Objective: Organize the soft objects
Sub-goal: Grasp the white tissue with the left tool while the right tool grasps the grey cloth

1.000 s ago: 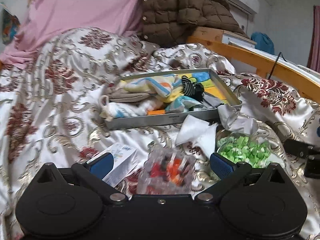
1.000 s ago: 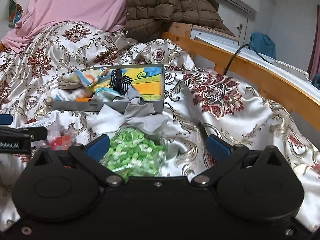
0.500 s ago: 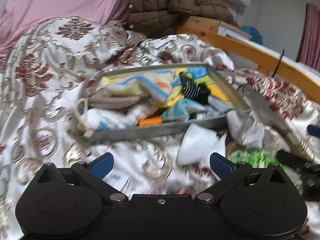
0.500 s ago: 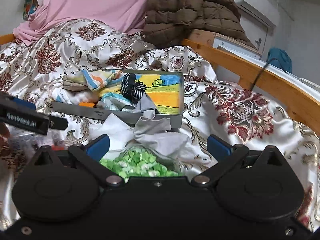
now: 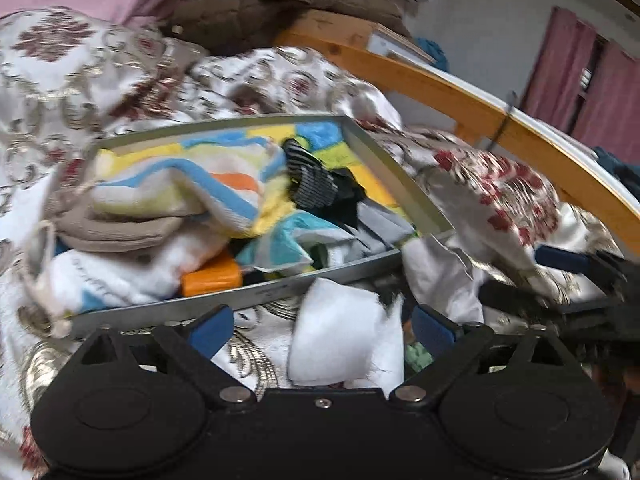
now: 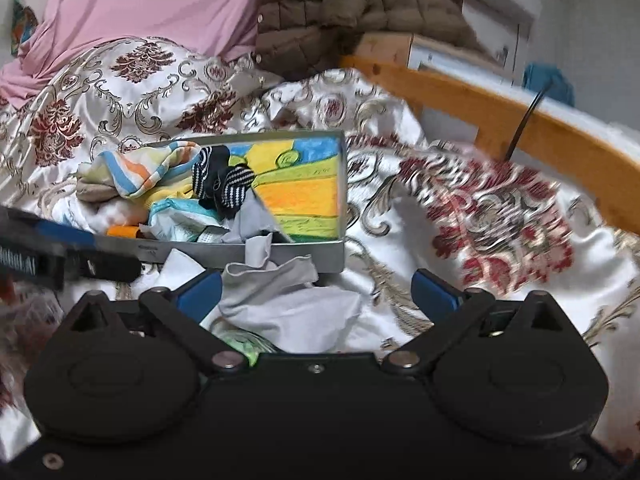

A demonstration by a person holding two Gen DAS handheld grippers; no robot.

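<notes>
Left hand-held gripper (image 5: 322,330): jaws spread wide, nothing between the pads, hovering over a white cloth (image 5: 344,332) that lies on the bed (image 5: 64,92) just in front of the metal tray's (image 5: 256,292) near wall. Right hand-held gripper (image 6: 316,290): also spread wide and empty, over a grey cloth (image 6: 288,300) crumpled on the bed against the tray's near wall, close to its near right corner; one strip of it hangs over that wall. A bit of a green-filled bag (image 6: 240,344) shows under the grey cloth.

Tray sits mid-bed with a painted bottom. Piled in its left and middle part: striped towel (image 5: 188,184), beige knit item (image 5: 116,228), black-and-white striped sock (image 6: 224,186), white cloth with blue marks (image 5: 116,276), orange block (image 5: 212,280). Right part of the tray bottom is bare.

Left view is motion-blurred. Pink pillow (image 6: 152,12) and brown puffer jacket (image 6: 352,4) at the head of the bed.
</notes>
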